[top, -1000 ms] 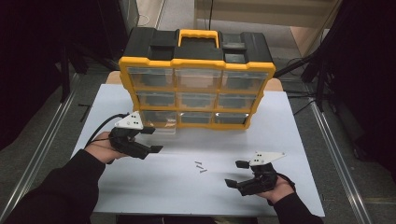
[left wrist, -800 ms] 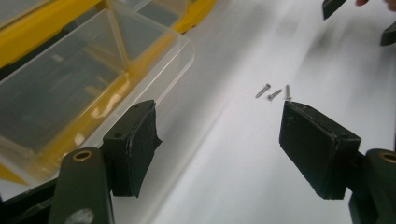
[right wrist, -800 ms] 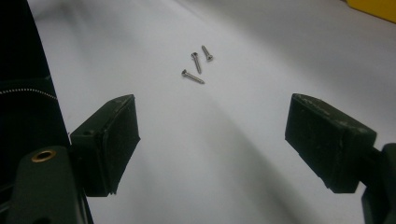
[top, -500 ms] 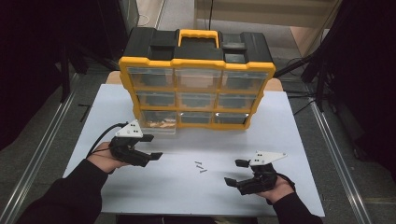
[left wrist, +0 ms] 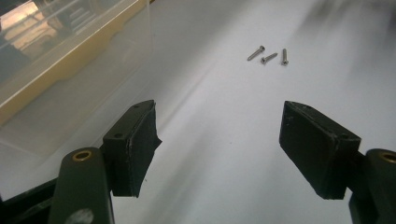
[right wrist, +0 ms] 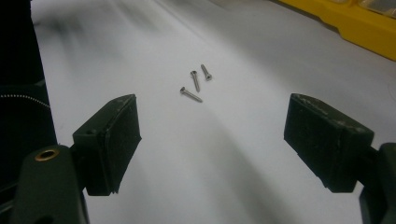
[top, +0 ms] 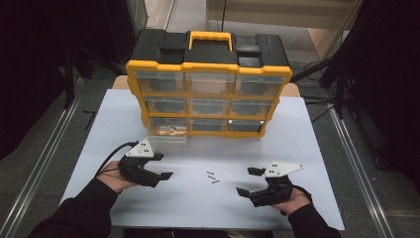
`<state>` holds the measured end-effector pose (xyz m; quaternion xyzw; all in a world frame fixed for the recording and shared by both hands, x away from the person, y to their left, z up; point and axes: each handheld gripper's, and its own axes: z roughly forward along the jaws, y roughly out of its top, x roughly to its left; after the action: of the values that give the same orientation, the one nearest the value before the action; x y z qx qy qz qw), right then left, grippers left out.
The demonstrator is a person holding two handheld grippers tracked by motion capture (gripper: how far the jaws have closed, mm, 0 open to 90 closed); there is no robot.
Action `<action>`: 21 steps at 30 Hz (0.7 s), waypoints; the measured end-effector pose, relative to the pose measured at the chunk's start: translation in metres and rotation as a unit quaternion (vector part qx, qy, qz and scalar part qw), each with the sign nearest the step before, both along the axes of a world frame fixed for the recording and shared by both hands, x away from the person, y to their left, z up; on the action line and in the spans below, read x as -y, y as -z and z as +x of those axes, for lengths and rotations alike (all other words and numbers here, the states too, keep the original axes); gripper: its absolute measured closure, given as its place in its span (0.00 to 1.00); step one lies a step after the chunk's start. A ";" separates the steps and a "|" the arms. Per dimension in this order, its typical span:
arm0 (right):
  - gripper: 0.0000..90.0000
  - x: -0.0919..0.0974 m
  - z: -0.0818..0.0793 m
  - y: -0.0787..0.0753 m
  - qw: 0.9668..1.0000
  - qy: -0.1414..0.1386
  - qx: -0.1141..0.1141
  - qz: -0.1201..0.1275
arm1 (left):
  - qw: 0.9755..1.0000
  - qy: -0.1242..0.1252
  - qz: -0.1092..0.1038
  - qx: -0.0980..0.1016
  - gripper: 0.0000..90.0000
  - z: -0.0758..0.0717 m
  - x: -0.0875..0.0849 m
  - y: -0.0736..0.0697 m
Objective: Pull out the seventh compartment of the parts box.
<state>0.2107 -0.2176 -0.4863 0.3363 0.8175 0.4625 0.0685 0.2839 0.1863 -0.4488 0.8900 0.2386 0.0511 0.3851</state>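
Three small metal screws (top: 212, 177) lie loose on the white table top (top: 317, 144), midway between my two grippers; they also appear as screws (left wrist: 267, 55) ahead of the left jaws and screws (right wrist: 195, 83) ahead of the right jaws. My left gripper (top: 161, 166) rests at the front left, open and empty, pointing right toward them. My right gripper (top: 248, 181) sits at the front right, open and empty, pointing left. A clear plastic drawer (top: 166, 131) is pulled out of the bottom-left slot of the yellow and black organizer (top: 208, 89).
The organizer stands upright at the back of the table with a grid of clear drawers and a yellow handle (top: 210, 37). The pulled-out drawer (left wrist: 60, 70) lies just left of the left jaws. Metal rails (top: 39, 163) flank the table sides.
My left gripper has drawn back from the pulled-out drawer toward the table's front and slightly right. The right gripper has stayed put.
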 end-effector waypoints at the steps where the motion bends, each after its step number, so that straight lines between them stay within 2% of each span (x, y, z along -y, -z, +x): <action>1: 0.22 -0.001 0.001 0.000 1.000 -0.001 0.000 0.003 | 1.000 -0.003 0.000 -0.001 0.31 -0.001 0.000 0.000; 4: 0.21 -0.004 0.002 0.000 1.000 0.003 -0.013 -0.003 | 1.000 -0.012 -0.001 0.007 0.31 -0.005 -0.002 0.001; 6: 0.20 -0.006 0.005 0.000 1.000 0.001 -0.022 -0.005 | 1.000 -0.012 -0.008 0.001 0.31 -0.008 -0.003 0.002; 9: 0.18 -0.007 0.007 0.000 1.000 -0.004 -0.008 -0.002 | 1.000 -0.012 -0.006 0.001 0.31 -0.011 -0.005 0.004; 13: 0.17 -0.009 0.010 -0.002 1.000 -0.018 -0.009 -0.004 | 1.000 -0.011 -0.010 0.006 0.31 -0.014 -0.008 0.006; 21: 0.16 -0.014 0.016 -0.002 0.999 -0.035 -0.021 -0.008 | 1.000 -0.009 -0.014 -0.005 0.31 -0.016 -0.012 0.010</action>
<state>0.2262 -0.2036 -0.4848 0.3167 0.8334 0.4514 0.0380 0.2676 0.1986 -0.4585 0.8823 0.2496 0.0468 0.3962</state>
